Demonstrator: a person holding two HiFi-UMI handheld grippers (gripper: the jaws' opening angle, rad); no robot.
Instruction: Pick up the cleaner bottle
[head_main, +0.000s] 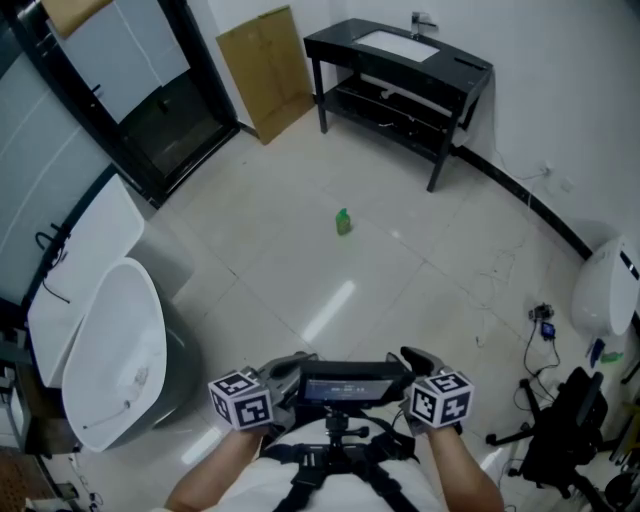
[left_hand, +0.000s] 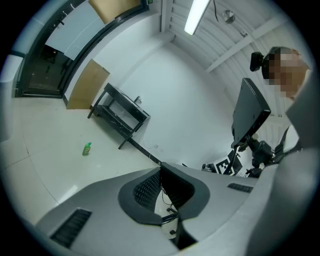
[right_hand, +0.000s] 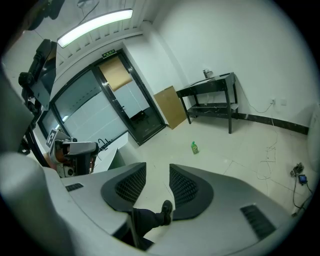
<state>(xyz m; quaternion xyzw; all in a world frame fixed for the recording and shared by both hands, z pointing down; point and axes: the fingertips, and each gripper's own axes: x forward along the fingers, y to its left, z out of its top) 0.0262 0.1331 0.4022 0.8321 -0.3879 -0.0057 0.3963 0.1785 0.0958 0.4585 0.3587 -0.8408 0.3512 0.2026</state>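
Right gripper view shows right tool (right_hand: 157, 181) parted and empty; left tool (left_hand: 161, 175) closed, empty.

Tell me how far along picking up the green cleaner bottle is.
Done: nothing yet. The small green plastic cleaner bottle stands untouched on the pale tiled floor, far from both grippers. In hand: nothing; the left gripper is shut and empty, the right gripper open and empty. Remaining: approach, grasp, lift.
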